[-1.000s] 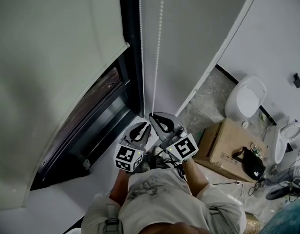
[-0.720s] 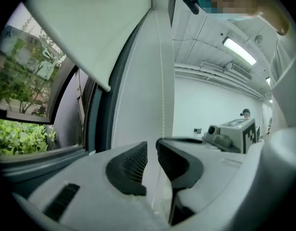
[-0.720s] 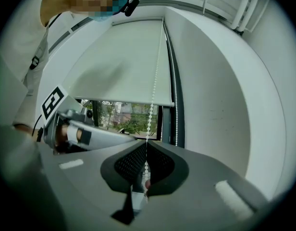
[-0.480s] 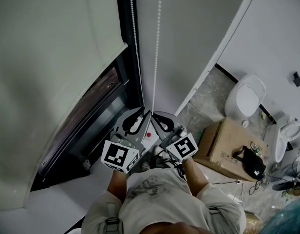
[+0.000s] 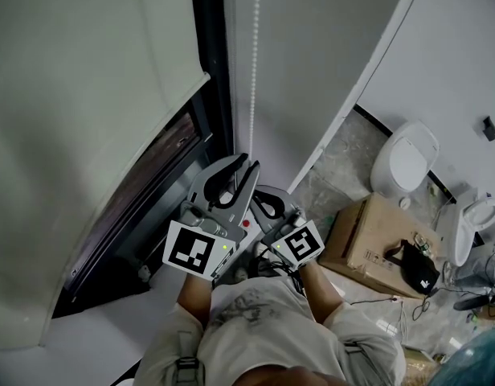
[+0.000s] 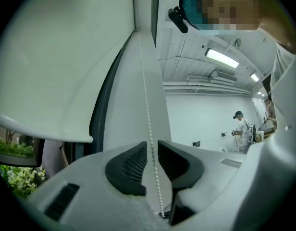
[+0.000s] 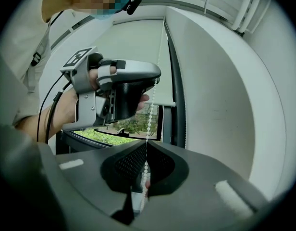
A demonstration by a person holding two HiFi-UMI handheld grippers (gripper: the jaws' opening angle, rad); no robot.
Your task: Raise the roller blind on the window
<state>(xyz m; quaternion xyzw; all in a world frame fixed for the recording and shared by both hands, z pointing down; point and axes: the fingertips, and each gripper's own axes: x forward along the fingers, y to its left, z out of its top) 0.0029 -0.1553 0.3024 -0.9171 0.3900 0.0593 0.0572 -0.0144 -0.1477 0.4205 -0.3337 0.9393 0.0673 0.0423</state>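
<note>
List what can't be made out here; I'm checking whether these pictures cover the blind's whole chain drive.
Top roller of the roller blind: head view, cut off by the upper edge.
Bottom loop of the bead chain: head view, hidden behind the left gripper and right gripper; right gripper view, hidden under its own body.
Things on the cardboard box: head view, too small.

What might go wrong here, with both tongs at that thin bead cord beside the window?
Only the right tongs look clamped on the bead cord. If the beads slip through, the roller blind may roll back down. The left tongs stand slightly apart around the cord, so closing off-centre might miss it. Both tongs sit close together, so they may knock into each other.
</note>
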